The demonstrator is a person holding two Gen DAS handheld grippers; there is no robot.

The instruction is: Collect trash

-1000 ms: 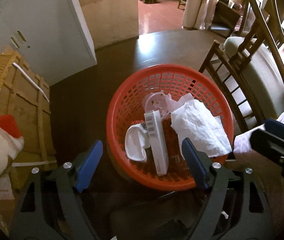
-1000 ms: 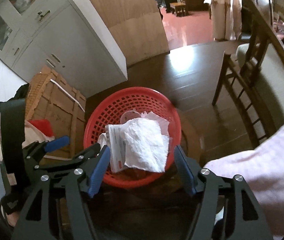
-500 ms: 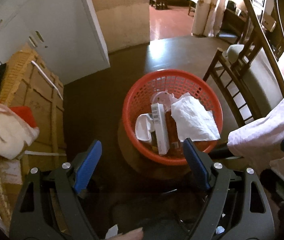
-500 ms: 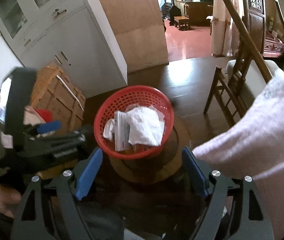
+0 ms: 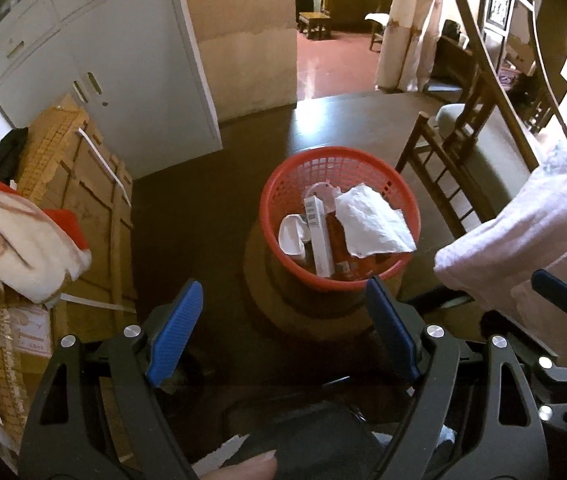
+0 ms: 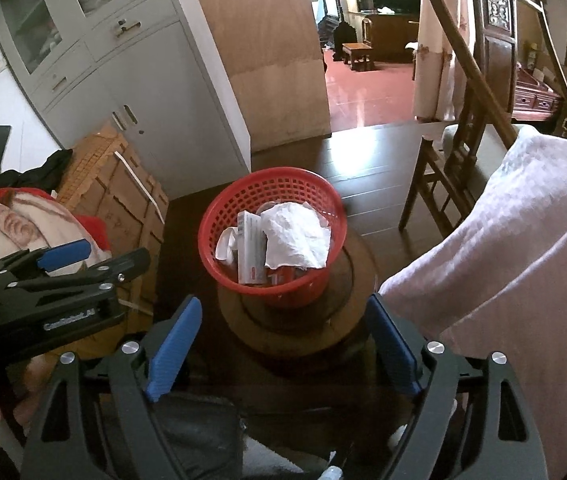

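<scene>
Well, looking along the left gripper (image 5: pixel 283 328), its two blue pads (image 5: pixel 173 334) stand wide apart with nothing between them, released and empty. Just ahead of it and a little toward its right finger sits the red basket (image 5: pixel 283 184), standing upright on a round wooden stand (image 5: pixel 259 300) on the dark floor. Inside the basket lie a crumpled white tissue (image 5: pixel 371 224) on the side nearer the right finger, a long white carton (image 5: pixel 317 232) in the middle, and a small white scrap (image 5: pixel 291 234) on the side nearer the left finger. Beyond the left finger, off to that side, are stacked cardboard boxes (image 5: pixel 83 208) with a folded blanket (image 5: pixel 15 240) on them, and behind those a grey cabinet (image 5: pixel 123 60). Past the right finger a wooden chair (image 5: pixel 455 172) stands near the basket, and a pale pink sleeve (image 5: pixel 523 236) reaches in above the other gripper at the edge. From the right gripper (image 6: pixel 283 340), the jaws are opening, the blue pads (image 6: pixel 171 350) far apart and nothing caught between them. The red basket (image 6: pixel 311 196) is ahead of it, about centred between the fingers, apart from both, with the tissue (image 6: pixel 297 236) lying on top and the carton (image 6: pixel 251 252) beside it. The left gripper (image 6: pixel 63 276) shows out past the left finger, and the pink sleeve (image 6: pixel 523 260) fills the side beyond the right finger.
</scene>
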